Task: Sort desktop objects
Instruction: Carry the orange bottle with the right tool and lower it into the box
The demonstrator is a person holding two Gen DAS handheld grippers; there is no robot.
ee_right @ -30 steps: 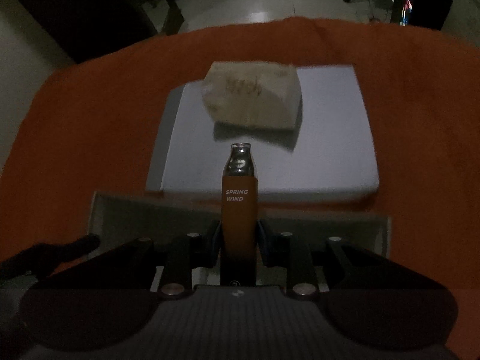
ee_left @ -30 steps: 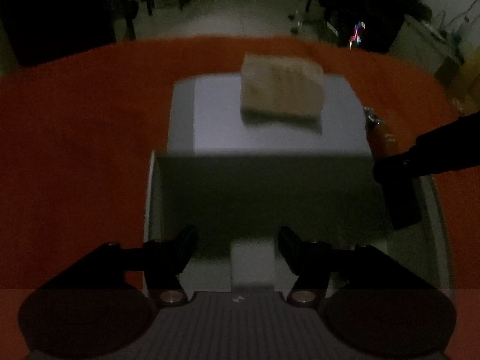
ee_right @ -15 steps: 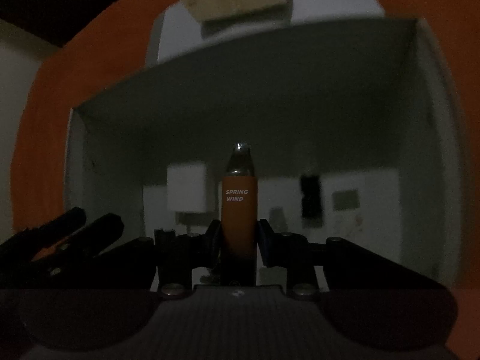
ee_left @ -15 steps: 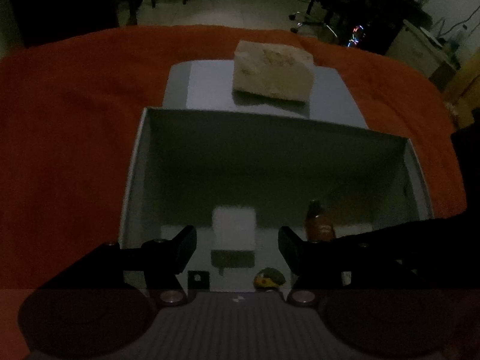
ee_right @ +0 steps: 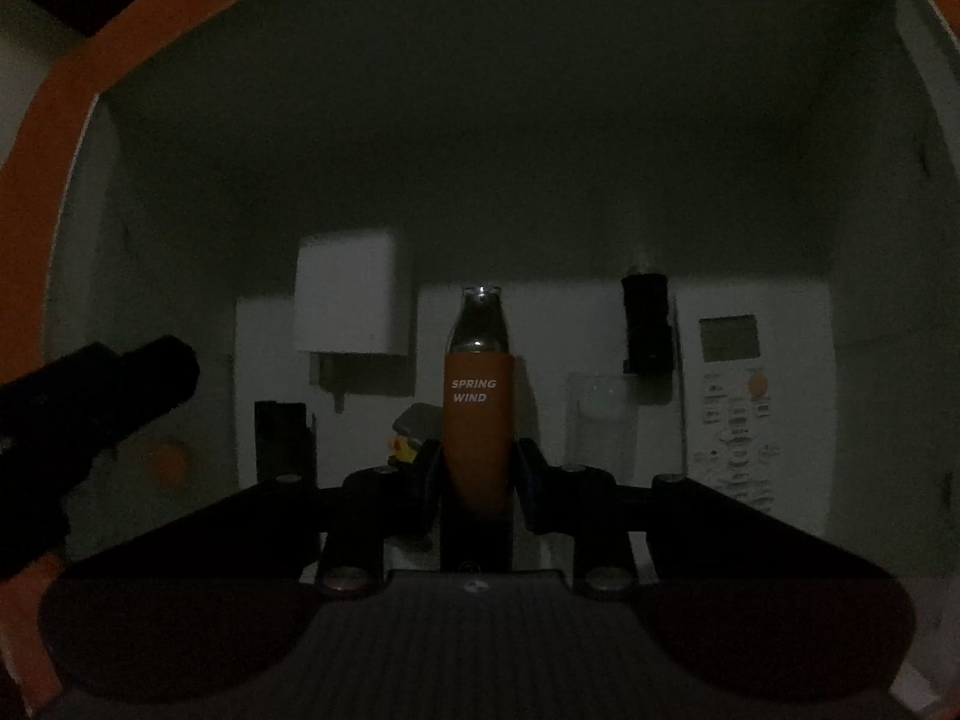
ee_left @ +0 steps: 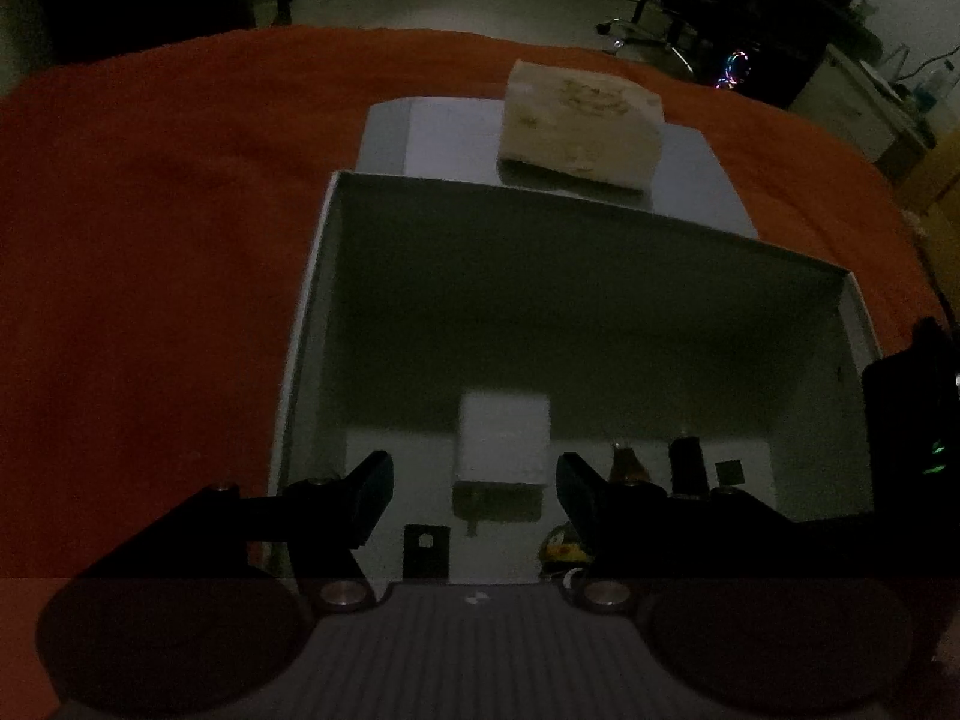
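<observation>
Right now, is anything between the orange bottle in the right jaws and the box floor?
Nothing visible blocks it. The orange bottle hangs over a bare strip of box floor, between the white adapter and the black cylinder.

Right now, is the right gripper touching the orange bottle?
Touching. The right wrist view shows the right gripper with both pads pressed against the orange bottle.

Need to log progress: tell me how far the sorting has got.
Done: a white adapter, remote and some small items already lie in the box. In hand: the right hand-held gripper holds an orange device low inside it. Left: release it; the tissue pack sits outside on the lid.
</observation>
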